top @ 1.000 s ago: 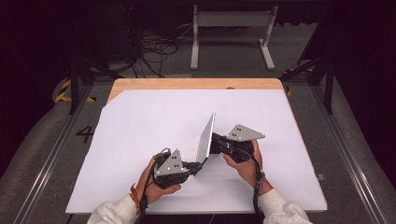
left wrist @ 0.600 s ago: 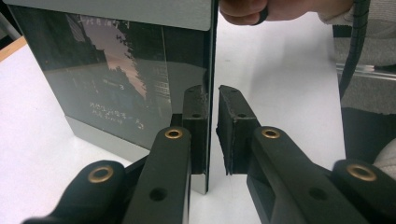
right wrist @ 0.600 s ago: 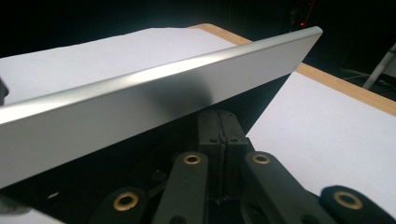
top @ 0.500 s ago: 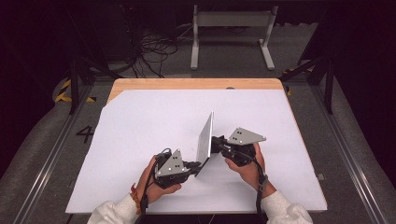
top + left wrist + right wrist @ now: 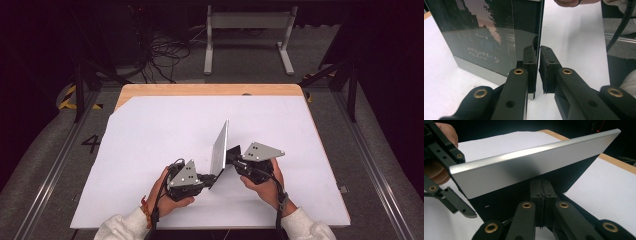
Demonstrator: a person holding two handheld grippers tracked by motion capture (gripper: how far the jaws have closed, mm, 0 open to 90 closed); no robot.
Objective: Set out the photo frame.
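Tablet stood lifted on edge, gripped by left tool and right tool; laying it down remained.

A lab or recording studio: black curtained walls, tangled black cables on grey floor at eleven o'clock, a grey metal stand at twelve, a white-covered wooden counter.

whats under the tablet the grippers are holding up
White table cover lies under the tablet, which stands tilted on one edge. The left gripper hides where its lower corner meets the cover.
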